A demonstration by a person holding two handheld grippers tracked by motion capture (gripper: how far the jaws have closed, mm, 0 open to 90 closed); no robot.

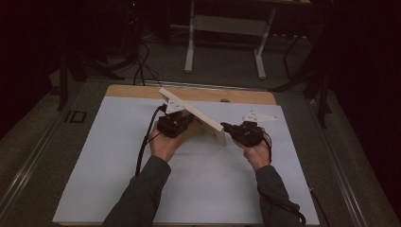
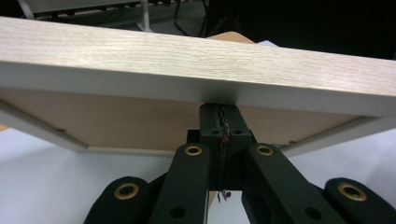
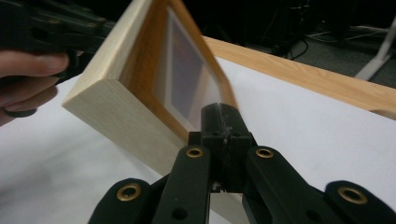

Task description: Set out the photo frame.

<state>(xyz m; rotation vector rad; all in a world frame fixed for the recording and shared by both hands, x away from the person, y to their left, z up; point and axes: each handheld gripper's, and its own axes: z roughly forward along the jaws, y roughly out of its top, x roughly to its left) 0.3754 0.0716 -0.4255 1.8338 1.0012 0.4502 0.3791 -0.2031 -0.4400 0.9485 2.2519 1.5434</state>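
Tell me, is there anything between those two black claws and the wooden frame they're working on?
Nothing visible stands between. The left gripper and the right gripper each have their jaws closed right against the wooden picture frame, which is tilted up above the white table sheet.

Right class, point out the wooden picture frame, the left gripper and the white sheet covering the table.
wooden picture frame (image 1: 201, 115): high view, on its pale side edge.
left gripper (image 2: 222, 116): left gripper view, midway between its jaw tips at the frame's edge.
white sheet (image 1: 118, 151): high view, on a bare stretch left of the hands.
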